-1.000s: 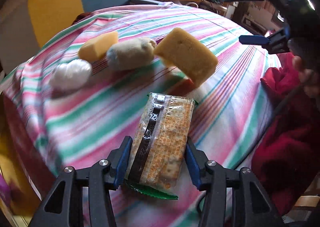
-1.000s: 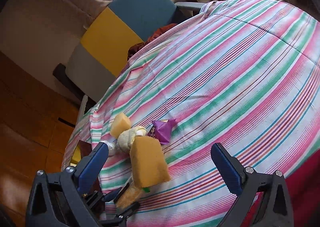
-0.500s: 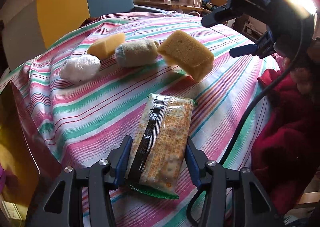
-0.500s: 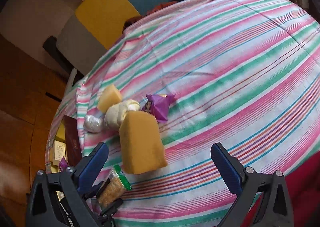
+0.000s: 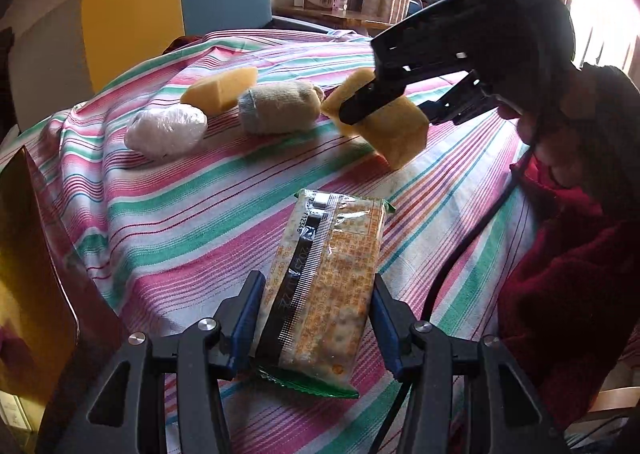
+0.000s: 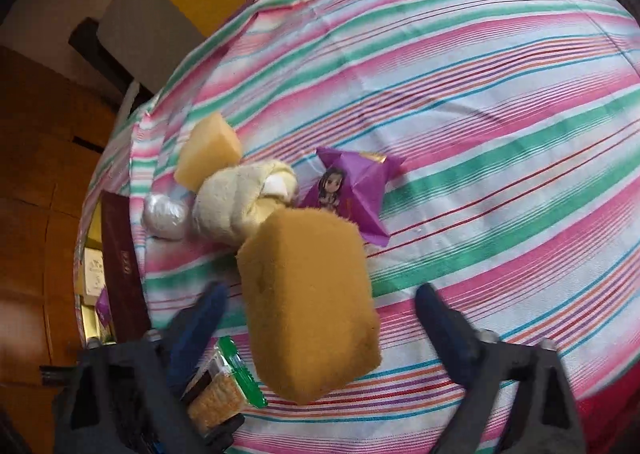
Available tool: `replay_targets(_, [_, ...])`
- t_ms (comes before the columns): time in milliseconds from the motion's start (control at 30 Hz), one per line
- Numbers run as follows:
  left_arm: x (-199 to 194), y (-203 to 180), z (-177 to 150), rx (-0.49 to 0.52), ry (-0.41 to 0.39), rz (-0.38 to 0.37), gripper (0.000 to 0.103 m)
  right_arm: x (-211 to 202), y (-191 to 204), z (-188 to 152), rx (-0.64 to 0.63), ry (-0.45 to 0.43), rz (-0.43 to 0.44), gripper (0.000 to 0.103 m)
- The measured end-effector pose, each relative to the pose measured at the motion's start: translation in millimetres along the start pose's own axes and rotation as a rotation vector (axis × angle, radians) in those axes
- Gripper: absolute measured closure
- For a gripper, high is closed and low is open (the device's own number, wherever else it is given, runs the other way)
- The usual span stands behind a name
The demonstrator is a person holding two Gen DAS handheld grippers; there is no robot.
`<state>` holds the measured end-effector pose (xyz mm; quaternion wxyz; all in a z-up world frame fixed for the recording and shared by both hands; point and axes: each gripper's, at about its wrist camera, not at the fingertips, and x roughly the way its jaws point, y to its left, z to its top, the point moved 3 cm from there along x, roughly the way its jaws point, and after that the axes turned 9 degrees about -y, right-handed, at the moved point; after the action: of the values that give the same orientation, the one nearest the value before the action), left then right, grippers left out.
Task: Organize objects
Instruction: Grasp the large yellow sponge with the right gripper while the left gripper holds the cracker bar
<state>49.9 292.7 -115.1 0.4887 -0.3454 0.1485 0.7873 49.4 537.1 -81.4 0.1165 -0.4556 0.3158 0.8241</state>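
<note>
My left gripper [image 5: 316,314] is shut on a cracker packet [image 5: 332,278], held low over the striped tablecloth [image 5: 180,213]. A big tan sponge [image 5: 396,129] stands tilted on the cloth. My right gripper [image 6: 320,310] straddles this sponge [image 6: 312,294] from above. Its jaws are closing, and a small gap still shows on each side of the sponge. In the left wrist view the right gripper [image 5: 386,115] has one finger in front of the sponge and one behind.
Behind the sponge lie a rolled sock [image 5: 280,109], a small yellow sponge wedge [image 5: 220,91] and a white wrapped bundle [image 5: 166,131]. A purple cartoon packet [image 6: 352,189] is beside them. A dark red box [image 6: 120,266] stands at the table's left edge. A red sleeve [image 5: 560,294] is at right.
The right gripper came down over the big sponge and its wide jaws narrowed around it. The left gripper stayed put with the cracker packet.
</note>
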Motion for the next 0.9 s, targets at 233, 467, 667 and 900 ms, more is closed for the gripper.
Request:
replay_targets(233, [0,0,0,-0.017,-0.005,-0.005,0.051,-20,22,-31,-0.290,-0.004,-0.132,0.049])
replay_targets(467, [1,2,1,-0.027,-0.008,-0.007,0.051,-3,22,-48,-0.351,0.039,-0.187,0.050])
replay_targets(667, [2,3,2,-0.043,-0.012,-0.008,0.051,-5,13,-44,-0.277,0.032,-0.145,0.046])
replay_targets(900, [2,2,2,-0.052,-0.017,-0.012,0.051,-3,16,-48,-0.267,0.038,-0.107,0.028])
